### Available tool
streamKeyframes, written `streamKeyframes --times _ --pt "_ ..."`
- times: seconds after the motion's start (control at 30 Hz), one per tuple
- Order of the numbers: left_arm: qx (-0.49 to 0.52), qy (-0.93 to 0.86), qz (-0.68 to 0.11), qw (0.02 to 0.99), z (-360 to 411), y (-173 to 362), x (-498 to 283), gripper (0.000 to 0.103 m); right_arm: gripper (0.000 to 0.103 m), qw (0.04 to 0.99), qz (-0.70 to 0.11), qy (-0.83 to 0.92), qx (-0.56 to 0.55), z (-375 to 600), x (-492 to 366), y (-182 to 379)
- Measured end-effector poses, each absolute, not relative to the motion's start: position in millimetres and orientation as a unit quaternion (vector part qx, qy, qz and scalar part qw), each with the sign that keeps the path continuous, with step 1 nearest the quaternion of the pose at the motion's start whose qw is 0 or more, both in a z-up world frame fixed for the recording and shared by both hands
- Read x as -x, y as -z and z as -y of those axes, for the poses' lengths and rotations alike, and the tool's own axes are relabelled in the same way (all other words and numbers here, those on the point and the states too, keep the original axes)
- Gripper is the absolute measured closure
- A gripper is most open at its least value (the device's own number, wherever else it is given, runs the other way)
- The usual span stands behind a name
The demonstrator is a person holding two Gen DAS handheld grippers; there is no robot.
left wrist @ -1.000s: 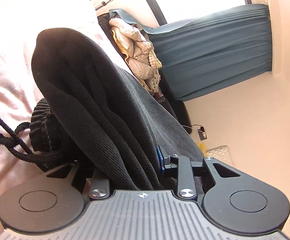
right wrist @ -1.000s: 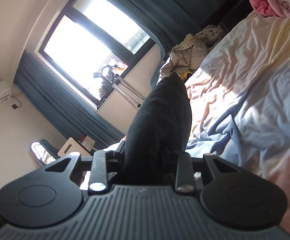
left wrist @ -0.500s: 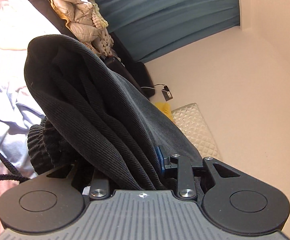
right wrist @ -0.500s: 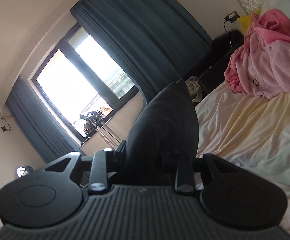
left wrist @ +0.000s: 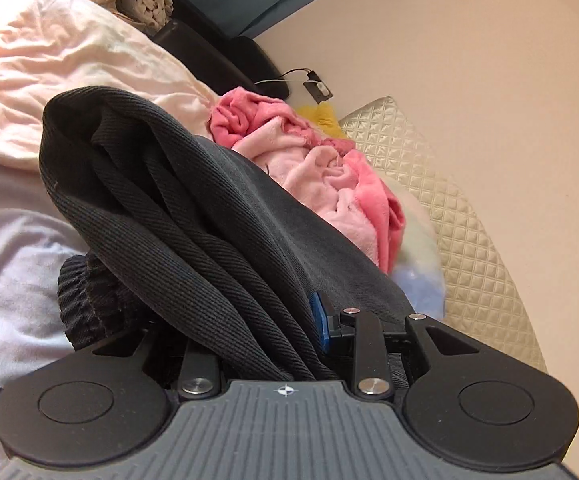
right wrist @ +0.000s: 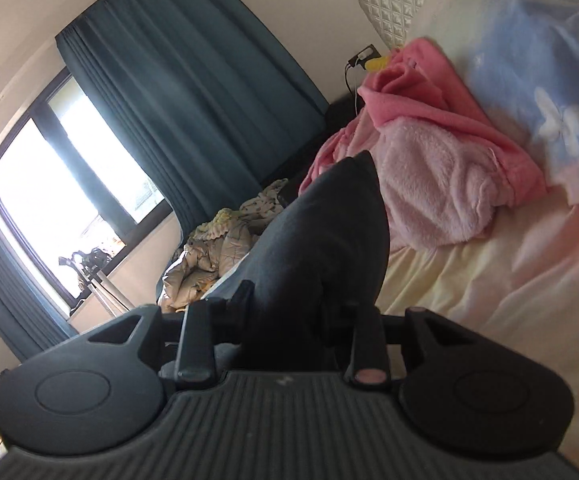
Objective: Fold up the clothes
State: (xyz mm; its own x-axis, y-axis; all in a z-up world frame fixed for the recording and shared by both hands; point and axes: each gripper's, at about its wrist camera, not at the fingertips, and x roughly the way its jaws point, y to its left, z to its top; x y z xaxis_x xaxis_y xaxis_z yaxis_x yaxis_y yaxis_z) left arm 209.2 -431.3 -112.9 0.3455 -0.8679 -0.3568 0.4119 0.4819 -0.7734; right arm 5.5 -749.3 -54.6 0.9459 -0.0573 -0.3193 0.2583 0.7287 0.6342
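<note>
- Both views have swung since the earlier frames: the pink fleece pile (left wrist: 321, 176) and the quilted headboard (left wrist: 449, 208) now sit ahead of my left gripper (left wrist: 257, 340), where a second ago I saw mostly curtain and bare wall.
- Left gripper: jaws clamped on a thick bunch of the black ribbed garment (left wrist: 161, 208). Cloth fills the gap and humps up in front of the lens; a blue finger pad (left wrist: 321, 320) shows at its right edge.
- A ribbed cuff (left wrist: 85, 300) of the same garment hangs down at the left, just above the pale bedsheet (left wrist: 17, 264).
- Right gripper (right wrist: 301, 320): jaws closed on a fold of the dark garment (right wrist: 321, 248), which rises to a point (fingertips themselves hidden by cloth).
- Garment is held up off the bed by both grippers, not lying flat.
- Beyond it in the right view: pink fleece (right wrist: 429, 160), then a light blue blanket (right wrist: 529, 80) touching it against the headboard.
- Further out: teal curtain (right wrist: 193, 92), bright window (right wrist: 49, 200), beige quilted jacket (right wrist: 209, 256) heaped beside the bed.
</note>
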Motion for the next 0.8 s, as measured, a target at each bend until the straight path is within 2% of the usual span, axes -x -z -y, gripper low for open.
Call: streamKeyframes --times 0.1,0.2,0.3,0.33,0.4,0.43,0.53,0.63,0.8 --pt "0.274 0.437 -0.402 0.757 431 146 -203 0.070 0.069 0.903 -0.199 0.111 -0.364 758 -1 109" --pt "0.276 0.460 -0.385 0.751 422 157 -201 0.060 0.065 0.900 -0.197 0.115 -0.371 753 15 141" --pt "0.279 0.453 -0.396 0.748 410 151 -198 0.041 0.064 0.897 -0.188 0.125 -0.379 750 17 145" --pt "0.281 0.450 -0.399 0.748 404 147 -196 0.027 0.063 0.899 -0.189 0.130 -0.373 748 16 142" --pt "0.261 0.434 -0.403 0.762 392 127 -185 0.022 0.060 0.896 -0.195 0.144 -0.372 744 14 133" --pt "0.241 0.423 -0.410 0.771 389 119 -181 0.013 0.056 0.894 -0.200 0.153 -0.371 742 13 128" --pt "0.172 0.397 -0.394 0.811 375 83 -163 0.009 0.052 0.892 -0.222 0.192 -0.343 733 16 102" --pt "0.162 0.400 -0.375 0.821 349 51 -145 0.009 0.051 0.905 -0.206 0.219 -0.300 722 33 69" --pt "0.140 0.388 -0.314 0.855 298 1 -127 0.003 0.051 0.922 -0.184 0.211 -0.266 698 57 17"
